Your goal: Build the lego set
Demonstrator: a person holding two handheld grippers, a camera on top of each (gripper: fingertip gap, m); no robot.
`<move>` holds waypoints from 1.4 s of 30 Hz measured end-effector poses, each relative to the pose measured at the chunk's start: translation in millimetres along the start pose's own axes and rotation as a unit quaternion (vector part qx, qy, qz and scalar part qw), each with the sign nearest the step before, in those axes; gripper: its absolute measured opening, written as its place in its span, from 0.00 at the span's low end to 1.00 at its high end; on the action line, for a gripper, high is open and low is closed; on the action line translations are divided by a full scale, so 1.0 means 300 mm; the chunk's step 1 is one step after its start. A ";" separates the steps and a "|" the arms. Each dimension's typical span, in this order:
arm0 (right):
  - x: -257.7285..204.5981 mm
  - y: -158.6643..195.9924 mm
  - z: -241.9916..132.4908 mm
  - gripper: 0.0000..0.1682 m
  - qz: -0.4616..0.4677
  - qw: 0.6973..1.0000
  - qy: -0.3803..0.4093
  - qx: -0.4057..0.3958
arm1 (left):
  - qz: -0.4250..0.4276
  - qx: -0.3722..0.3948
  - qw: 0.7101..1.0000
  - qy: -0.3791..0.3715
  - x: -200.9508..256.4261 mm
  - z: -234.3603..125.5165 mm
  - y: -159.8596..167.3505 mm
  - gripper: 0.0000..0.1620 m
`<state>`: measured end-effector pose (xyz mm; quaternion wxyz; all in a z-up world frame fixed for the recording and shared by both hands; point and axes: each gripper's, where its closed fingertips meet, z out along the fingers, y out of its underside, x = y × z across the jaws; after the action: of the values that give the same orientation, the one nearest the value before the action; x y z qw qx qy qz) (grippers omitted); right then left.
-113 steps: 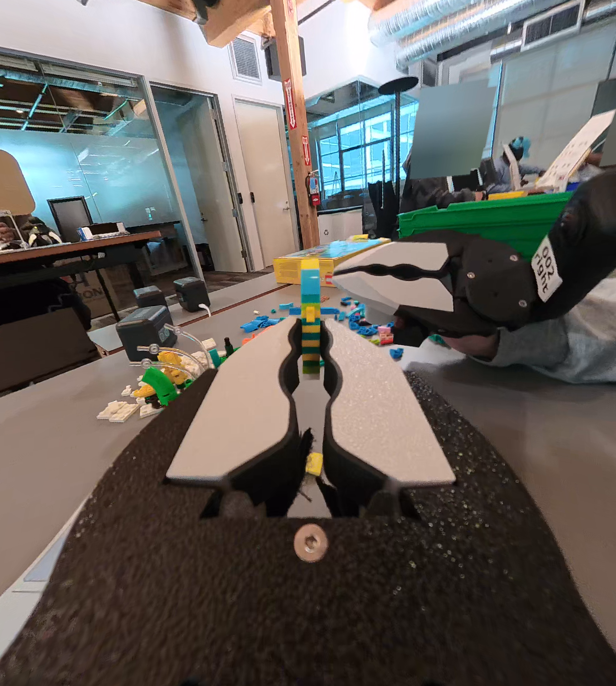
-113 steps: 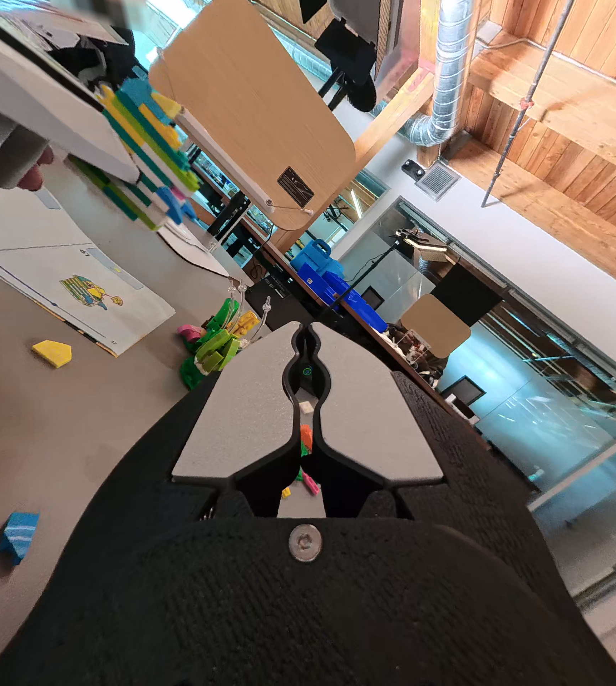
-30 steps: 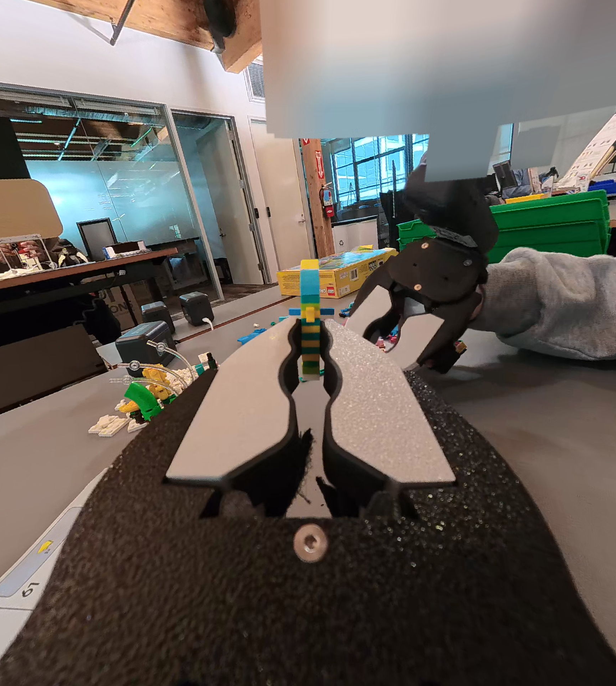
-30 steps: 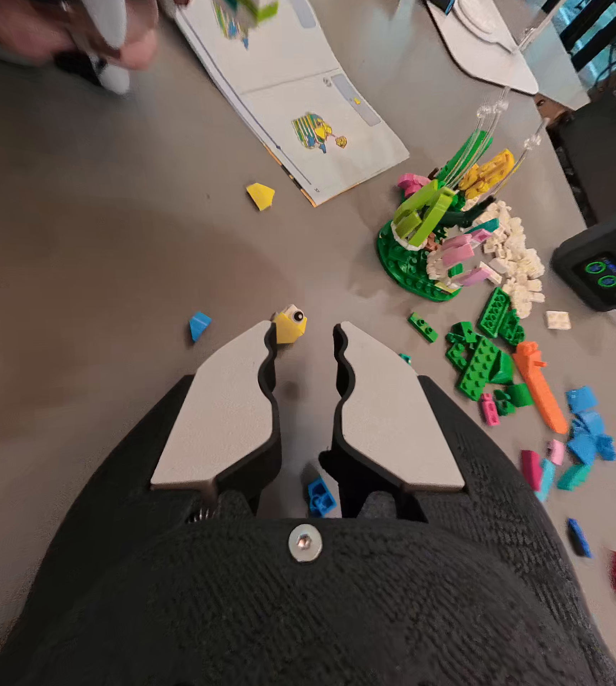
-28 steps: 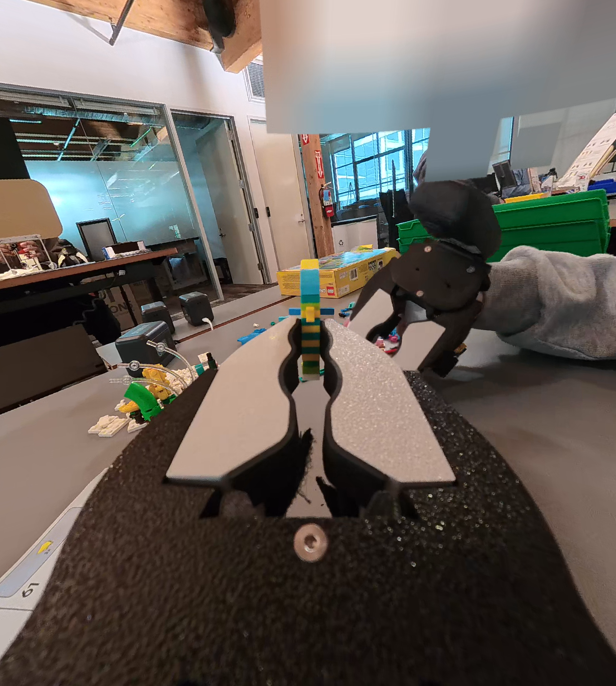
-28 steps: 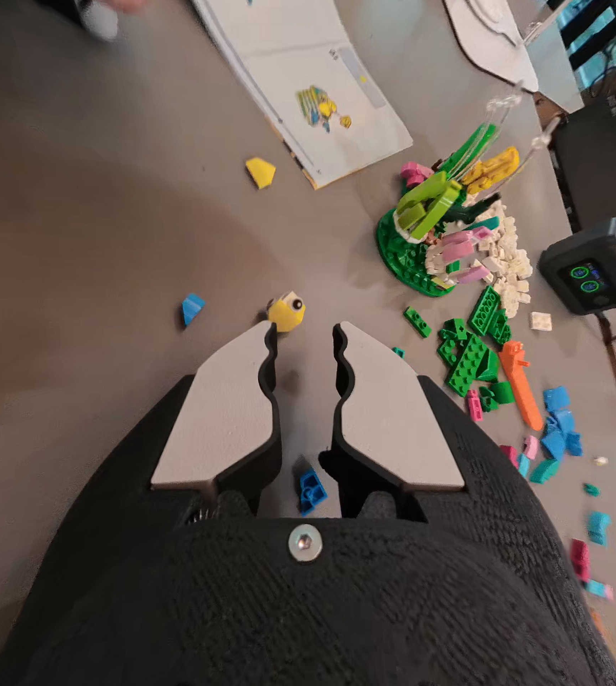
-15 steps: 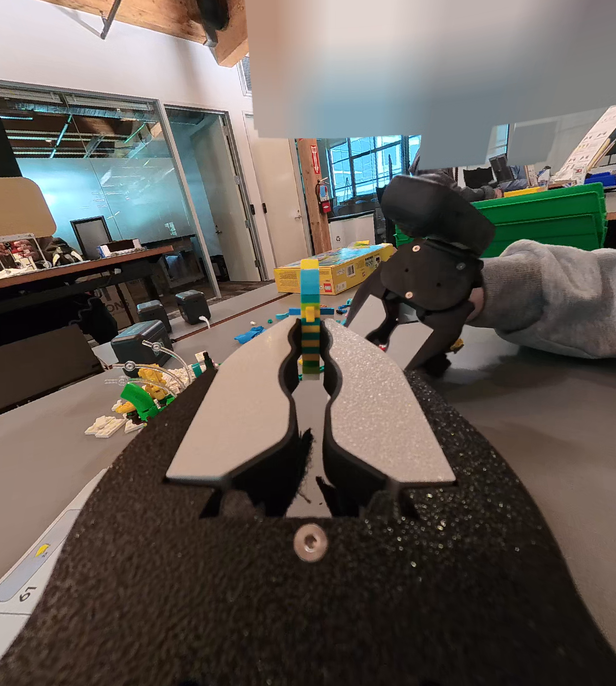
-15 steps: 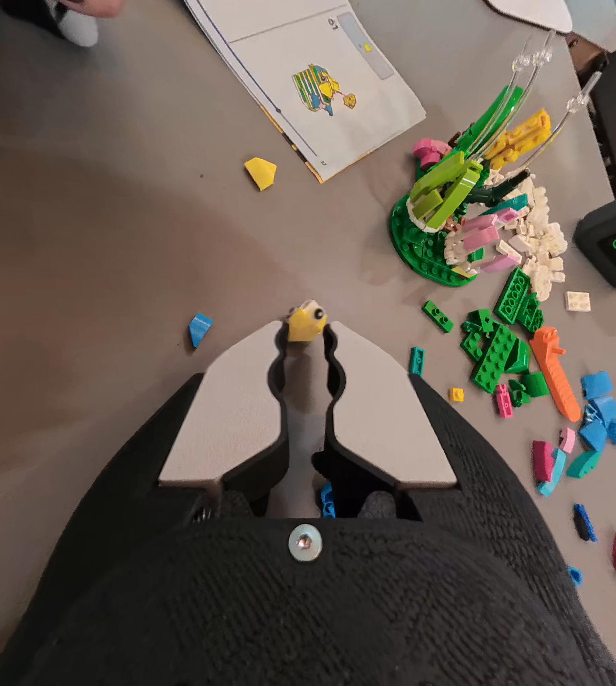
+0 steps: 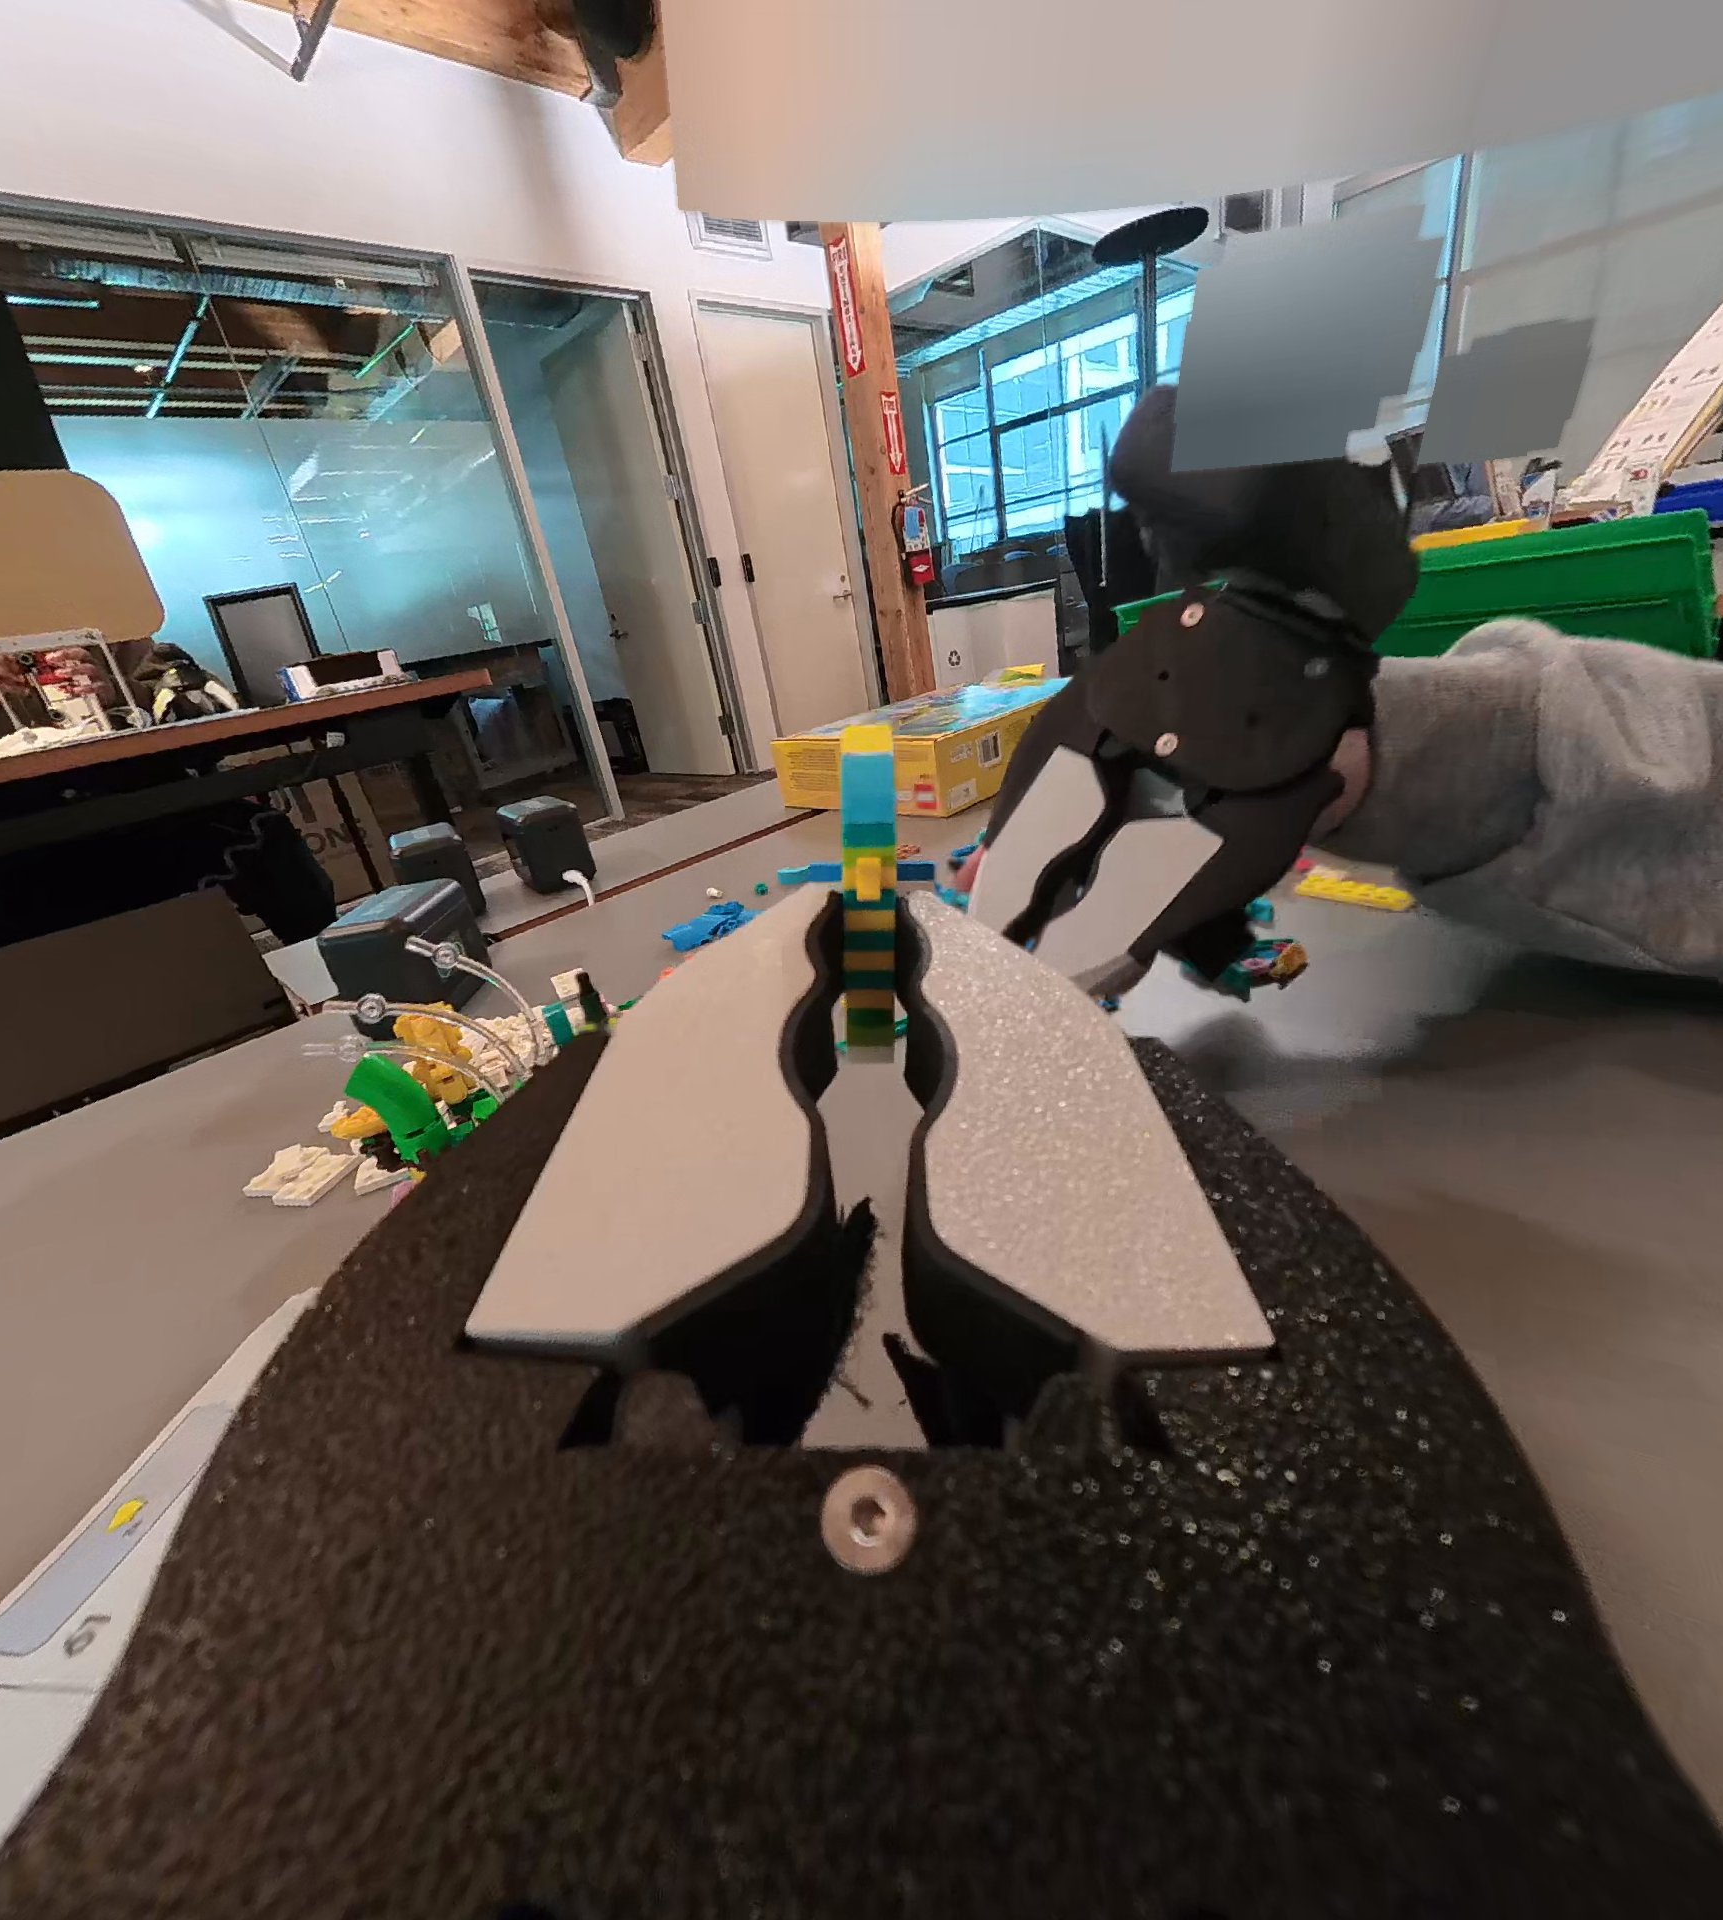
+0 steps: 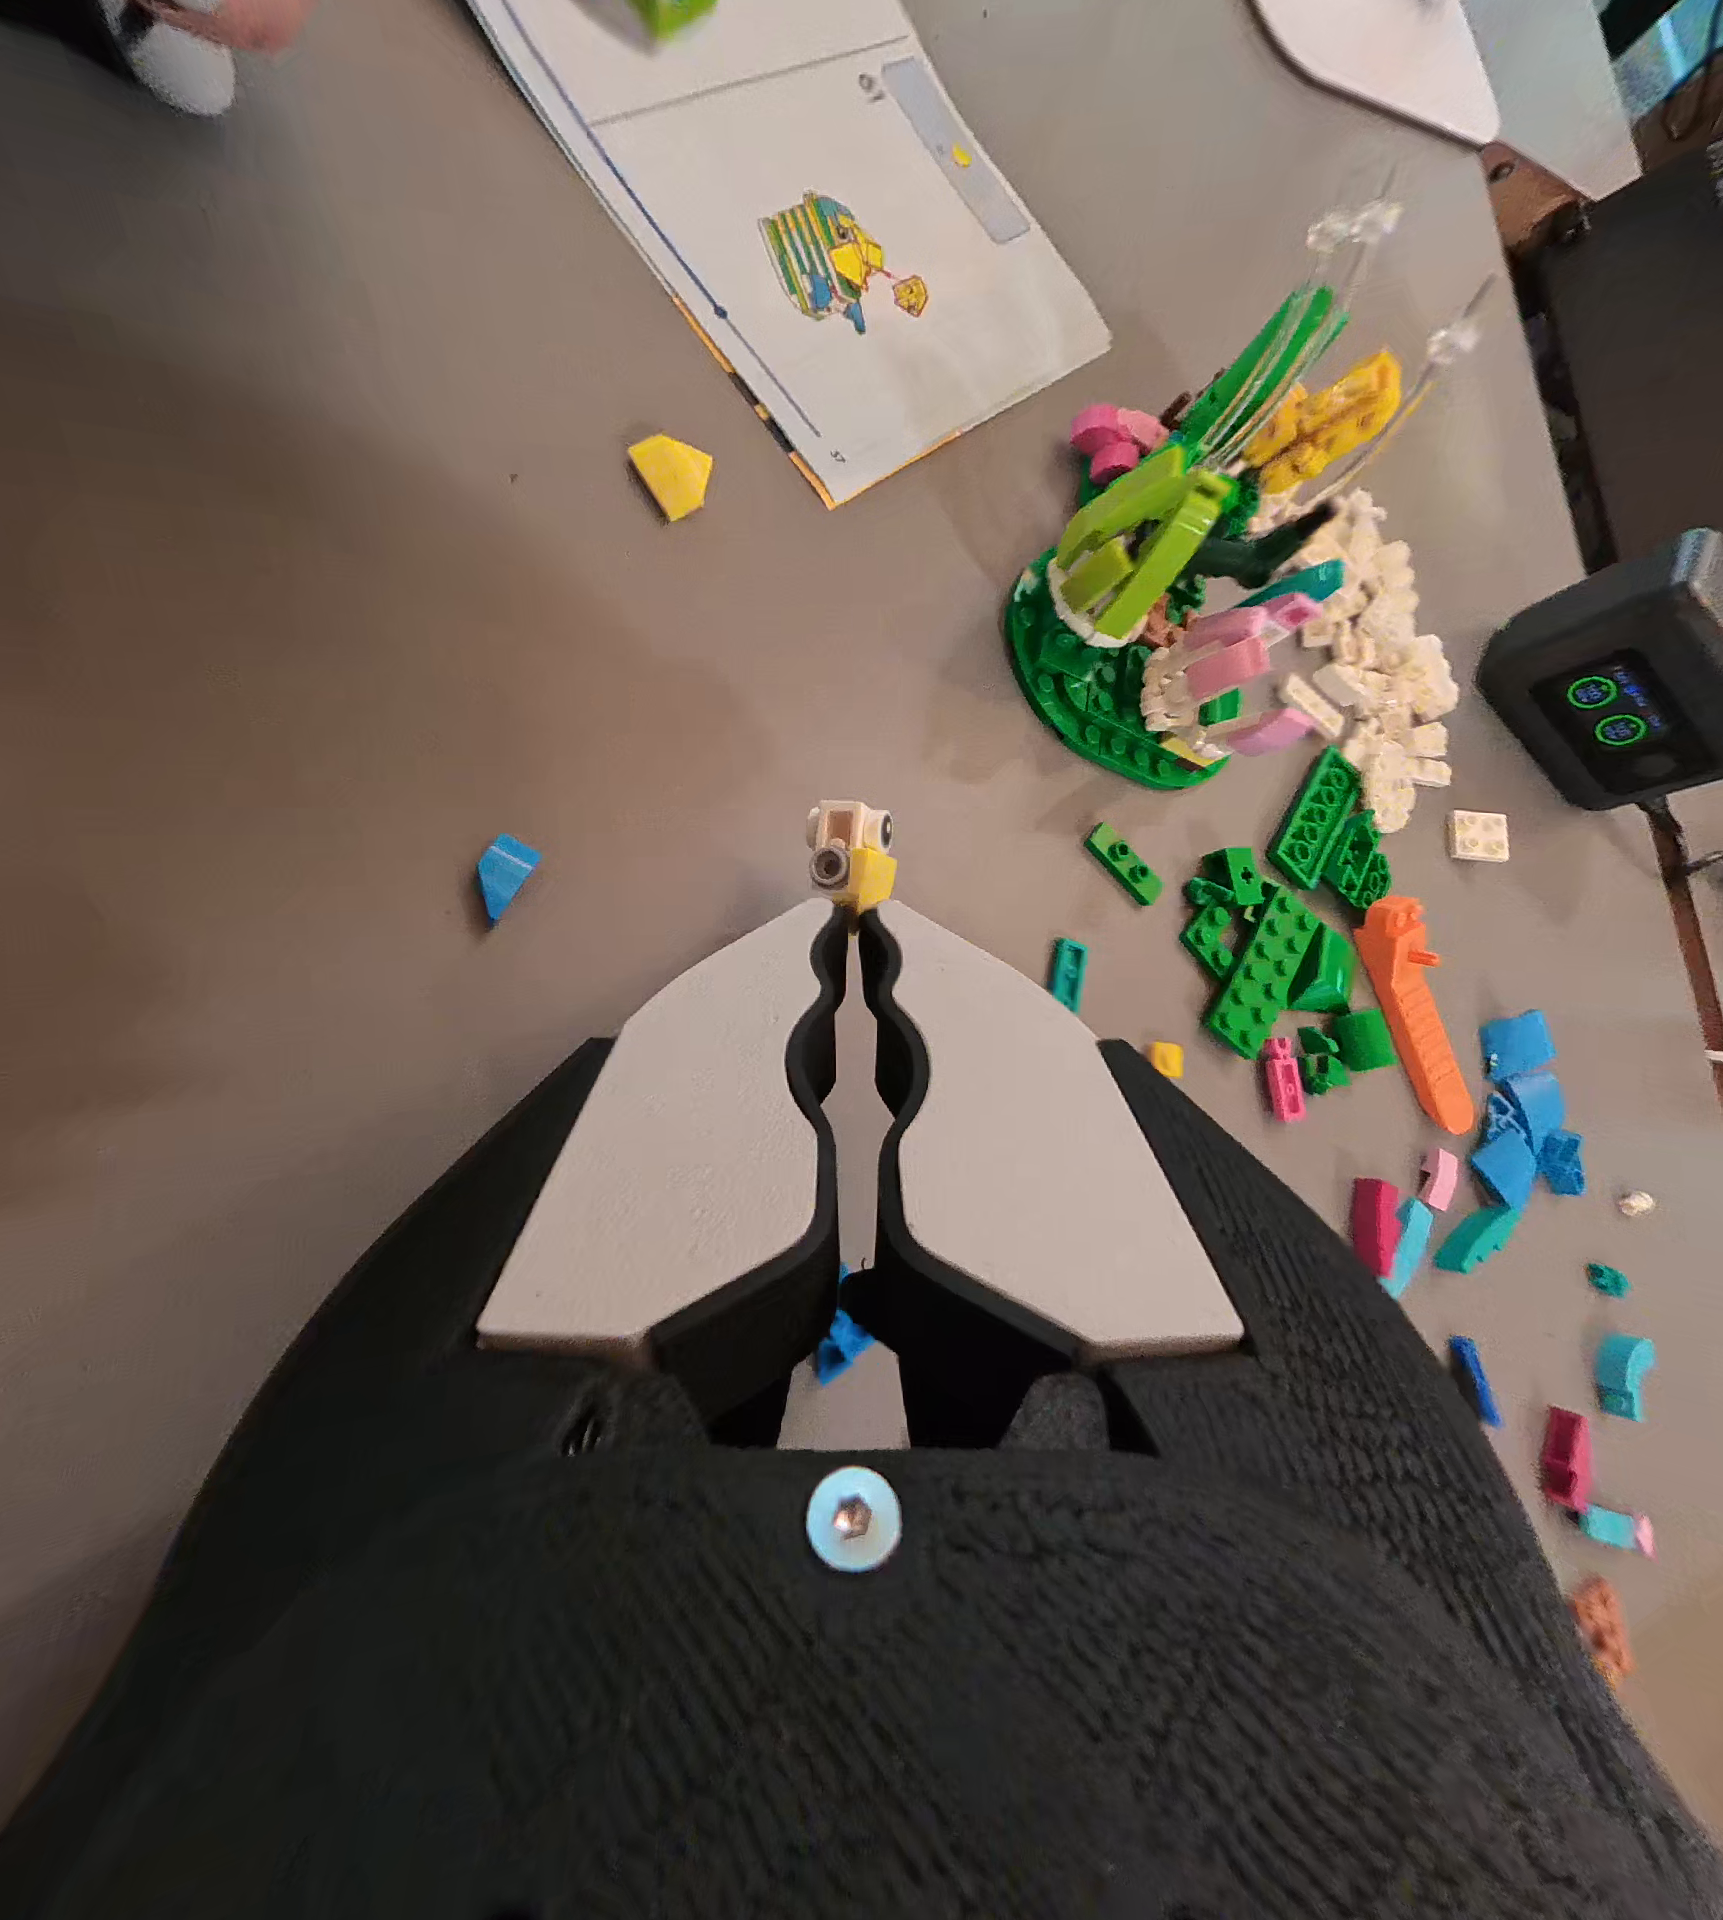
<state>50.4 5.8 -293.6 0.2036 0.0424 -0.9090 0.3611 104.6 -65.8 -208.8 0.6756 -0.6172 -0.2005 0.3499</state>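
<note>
both grippers pinching lego pieces above a grey table

the left gripper [image 9: 867, 925] has its two grey fingers closed on a thin striped lego fish body [image 9: 867, 904], held upright edge-on between the tips. the stack is banded green and yellow low down, with light blue and a yellow cap on top, and small blue fins sticking out at each side.

the right gripper [image 10: 852, 914] has its fingers nearly together, clamping the lower edge of a small yellow lego head piece with eyes [image 10: 849, 844] at the very tips, above the grey table [image 10: 265, 623]. in the left wrist view this gripper [image 9: 1044, 935] appears farther off, held by a person's arm in a grey sleeve [image 9: 1584, 800].

on the table lie an open instruction booklet [image 10: 815, 239], a loose yellow slope brick [image 10: 670, 476], a blue slope brick [image 10: 506, 871], and a built coral reef model on a green base [image 10: 1179, 603]. to the right are scattered green, blue, pink and white bricks, an orange brick separator [image 10: 1413, 1008], and a dark device with a lit screen [image 10: 1646, 675]. a yellow lego box [image 9: 924, 743] sits at the far end.
</note>
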 end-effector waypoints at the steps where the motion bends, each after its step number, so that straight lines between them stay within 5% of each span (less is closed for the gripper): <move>1: 0.014 -0.005 -0.016 0.01 0.001 1.000 -0.001 -0.004 | -0.001 -0.003 1.000 -0.007 -0.008 0.000 0.003 0.05; 8: 0.093 -0.158 -0.144 0.00 -0.012 0.999 -0.032 0.029 | 0.038 -0.050 0.997 -0.055 -0.046 0.002 0.040 0.05; 14: 0.040 -0.187 -0.105 0.00 -0.080 0.996 -0.040 -0.001 | 0.123 -0.111 0.980 -0.113 -0.151 -0.048 0.064 0.05; 18: 0.025 -0.218 -0.071 0.00 -0.088 0.994 -0.028 0.051 | 0.248 -0.248 0.936 -0.023 -0.126 -0.076 0.188 0.05; 22: 0.020 -0.235 -0.062 0.00 -0.097 0.992 -0.022 0.077 | 0.397 -0.266 0.878 0.029 -0.083 -0.073 0.218 0.05; 28: 0.068 -0.193 -0.077 0.00 -0.089 0.994 0.023 0.059 | 0.400 -0.324 0.852 0.098 -0.025 0.010 0.293 0.05; 34: 0.076 -0.136 -0.106 0.00 -0.063 0.995 0.052 0.057 | 0.458 -0.386 0.797 0.077 -0.046 0.108 0.339 0.05; 42: 0.076 -0.122 -0.130 0.00 -0.095 0.991 0.065 0.065 | 0.414 -0.416 0.805 0.093 -0.005 0.124 0.359 0.20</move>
<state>51.1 6.8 -235.5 0.2921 0.1181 -0.8605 0.4004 53.1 -41.7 -307.6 0.1609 -0.8931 0.0115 0.4199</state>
